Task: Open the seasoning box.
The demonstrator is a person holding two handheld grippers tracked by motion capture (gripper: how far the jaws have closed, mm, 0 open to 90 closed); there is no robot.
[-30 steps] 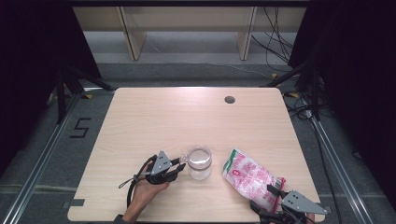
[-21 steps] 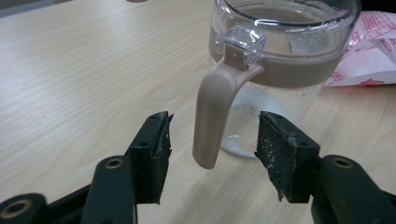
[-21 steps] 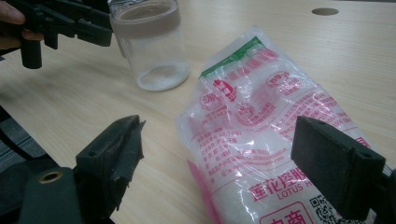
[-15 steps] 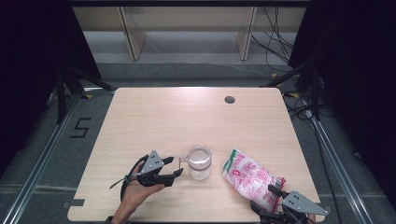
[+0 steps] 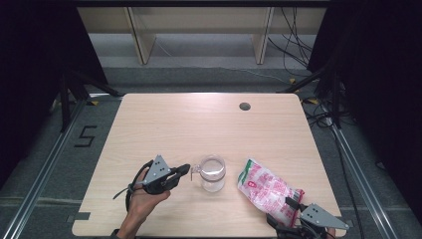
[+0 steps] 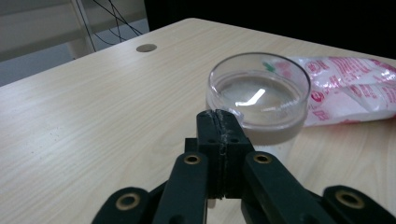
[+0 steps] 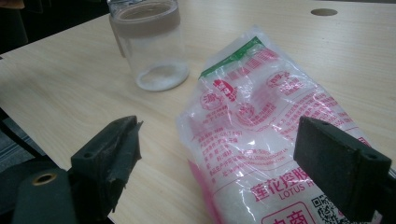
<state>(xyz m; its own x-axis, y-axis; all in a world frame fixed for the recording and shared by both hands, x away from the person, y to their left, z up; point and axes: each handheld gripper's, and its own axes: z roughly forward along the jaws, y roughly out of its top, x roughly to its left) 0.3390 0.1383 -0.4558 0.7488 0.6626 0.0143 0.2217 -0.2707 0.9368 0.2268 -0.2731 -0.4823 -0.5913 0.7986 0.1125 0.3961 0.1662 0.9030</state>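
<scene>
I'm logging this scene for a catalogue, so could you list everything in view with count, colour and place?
glass jar: one, clear, open-topped, front centre of the table, upright
plastic bag: one, white with pink print and a green corner, lying flat right of the jar
table: one, light wood, with a round hole near its far edge
shelf unit: one, pale wood, on the floor behind the table
left gripper: one, black, jaws shut on nothing, just left of the jar
right gripper: one, black, jaws open, astride the bag's near end
left hand: one, front left

Right gripper [image 5: 293, 203] body and bag's [image 7: 261, 140] near end cut off below.
</scene>
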